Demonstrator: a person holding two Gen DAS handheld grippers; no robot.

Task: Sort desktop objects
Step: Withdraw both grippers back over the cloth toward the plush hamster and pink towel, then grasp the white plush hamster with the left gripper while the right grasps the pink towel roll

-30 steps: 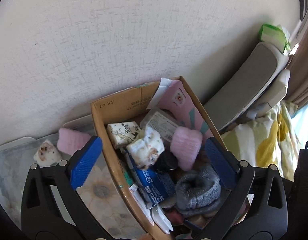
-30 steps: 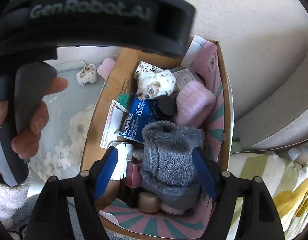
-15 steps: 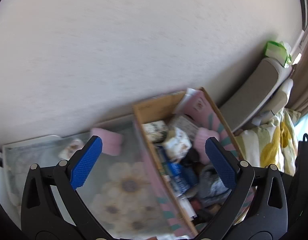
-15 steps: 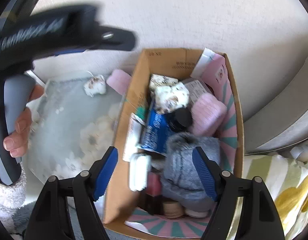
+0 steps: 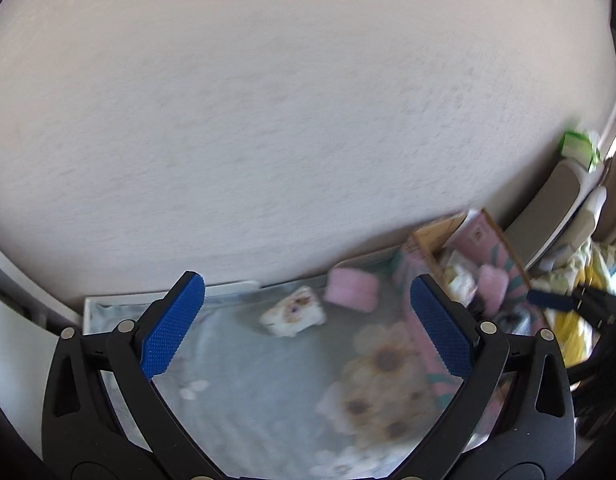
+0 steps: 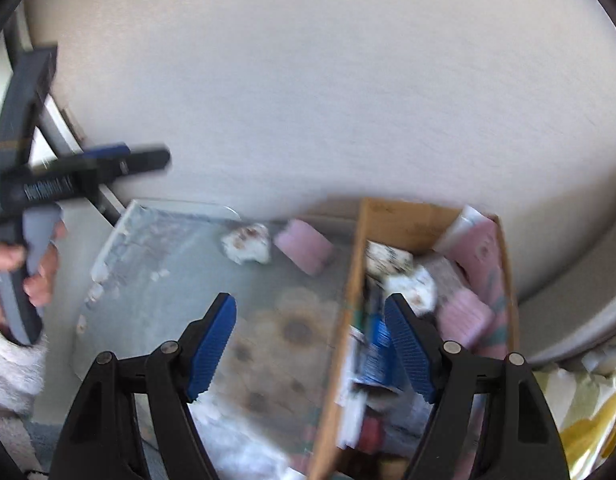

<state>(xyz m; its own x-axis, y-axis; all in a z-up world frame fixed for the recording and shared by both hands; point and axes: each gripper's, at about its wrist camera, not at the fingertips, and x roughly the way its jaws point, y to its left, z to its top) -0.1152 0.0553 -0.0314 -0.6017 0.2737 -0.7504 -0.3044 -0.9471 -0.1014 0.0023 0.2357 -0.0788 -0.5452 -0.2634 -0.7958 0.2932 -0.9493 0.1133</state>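
Hovering unclenched at far left: left gripper (image 5: 308, 328), handle lettering blurred, unreadable. Lying on the floral tray (image 6: 156, 276): plush toy (image 6: 247, 243), pink roll (image 6: 306, 251). Sitting right: cardboard box (image 6: 403, 216). Gaping empty: right gripper (image 6: 309, 344).

Your right hand-held gripper (image 6: 309, 346) has black triangular arms with silver rivets and ribbed blue pads. Your left hand-held gripper (image 5: 306, 330) matches it; its black body carries white lettering above a grey handle. Your sleeve (image 6: 10, 372) is white and fluffy.
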